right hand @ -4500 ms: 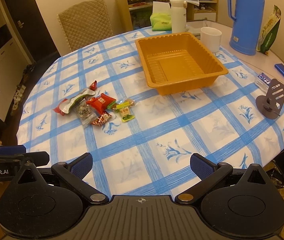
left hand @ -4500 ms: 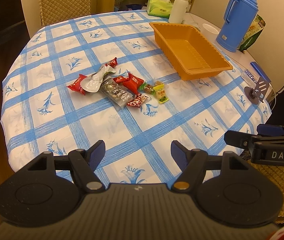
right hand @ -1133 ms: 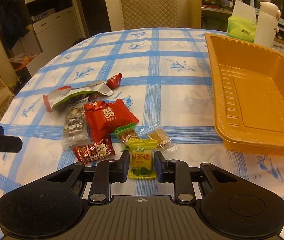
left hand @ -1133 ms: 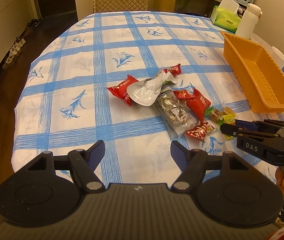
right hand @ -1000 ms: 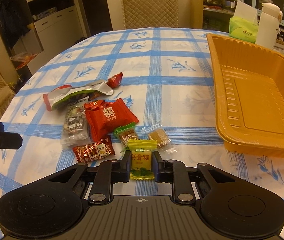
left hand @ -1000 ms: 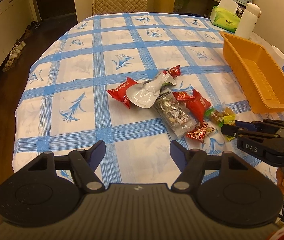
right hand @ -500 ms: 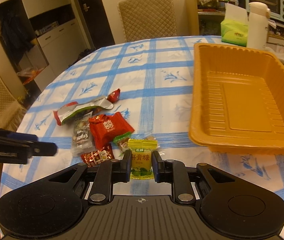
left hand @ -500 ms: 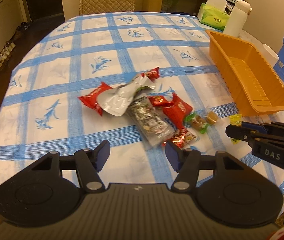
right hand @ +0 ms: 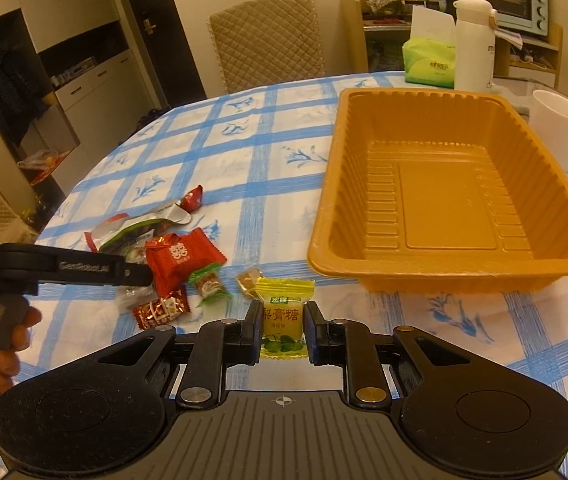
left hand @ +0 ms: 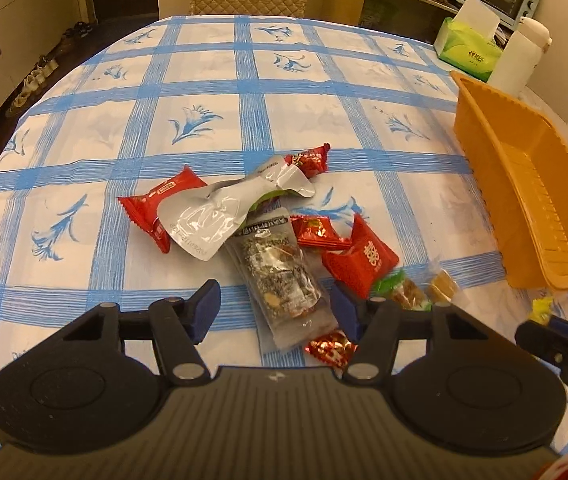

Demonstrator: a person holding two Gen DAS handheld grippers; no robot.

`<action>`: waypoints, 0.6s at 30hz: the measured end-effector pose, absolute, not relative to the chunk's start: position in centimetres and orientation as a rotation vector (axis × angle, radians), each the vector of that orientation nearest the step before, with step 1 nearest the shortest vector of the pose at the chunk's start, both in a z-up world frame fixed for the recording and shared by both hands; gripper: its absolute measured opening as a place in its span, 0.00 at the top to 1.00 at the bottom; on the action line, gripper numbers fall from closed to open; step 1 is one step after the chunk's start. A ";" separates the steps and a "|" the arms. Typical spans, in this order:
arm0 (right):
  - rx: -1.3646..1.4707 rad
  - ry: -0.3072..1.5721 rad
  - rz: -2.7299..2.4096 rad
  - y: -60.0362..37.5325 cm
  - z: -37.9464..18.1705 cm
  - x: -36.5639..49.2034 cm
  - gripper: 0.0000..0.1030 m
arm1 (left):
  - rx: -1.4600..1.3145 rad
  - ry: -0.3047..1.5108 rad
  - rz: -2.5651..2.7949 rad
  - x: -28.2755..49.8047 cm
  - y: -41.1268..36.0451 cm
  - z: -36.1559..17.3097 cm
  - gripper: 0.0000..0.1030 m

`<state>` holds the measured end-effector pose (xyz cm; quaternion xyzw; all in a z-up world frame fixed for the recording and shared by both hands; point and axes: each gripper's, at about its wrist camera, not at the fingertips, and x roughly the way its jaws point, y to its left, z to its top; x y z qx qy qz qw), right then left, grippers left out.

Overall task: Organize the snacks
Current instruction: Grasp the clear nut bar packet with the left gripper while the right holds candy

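A pile of snacks lies mid-table: a silver pouch (left hand: 220, 216), red packets (left hand: 152, 208), a clear nut pack (left hand: 280, 276), a red candy box (left hand: 363, 260) and small candies (left hand: 403, 292). My left gripper (left hand: 272, 308) is open, low over the clear nut pack. My right gripper (right hand: 284, 328) is shut on a yellow candy packet (right hand: 284, 312), held above the table just in front of the empty orange tray (right hand: 443, 184). The tray also shows at the right of the left wrist view (left hand: 523, 200).
A green tissue box (right hand: 427, 64), a white bottle (right hand: 473, 44) and a white cup (right hand: 555, 124) stand behind the tray. A padded chair (right hand: 268, 40) is at the far table edge. The checked cloth (left hand: 204, 80) covers the table.
My right gripper has lifted the yellow candy packet off the table and drawn back from the pile, facing the tray. My left gripper has moved forward and down onto the snack pile.
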<state>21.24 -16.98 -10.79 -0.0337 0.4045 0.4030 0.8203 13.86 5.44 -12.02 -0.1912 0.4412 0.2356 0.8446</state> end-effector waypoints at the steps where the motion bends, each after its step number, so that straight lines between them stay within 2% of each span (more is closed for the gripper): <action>1: -0.073 0.861 0.856 -17.1 -10.8 21.2 0.79 | -0.402 0.930 0.500 14.1 5.4 -12.1 0.44; 5: -0.074 0.865 0.848 -17.4 -10.9 21.2 0.79 | -0.386 0.941 0.501 14.6 5.6 -12.7 0.44; 9: -0.074 0.870 0.838 -17.6 -11.0 21.2 0.79 | -0.401 0.944 0.465 14.2 6.1 -12.8 0.59; 12: -0.067 0.878 0.829 -17.6 -11.0 21.2 0.79 | -0.383 0.945 0.442 13.4 6.3 -12.7 0.63; 18: -0.053 0.884 0.799 -17.4 -10.9 20.7 0.79 | -0.365 0.968 0.379 11.2 7.3 -12.3 0.66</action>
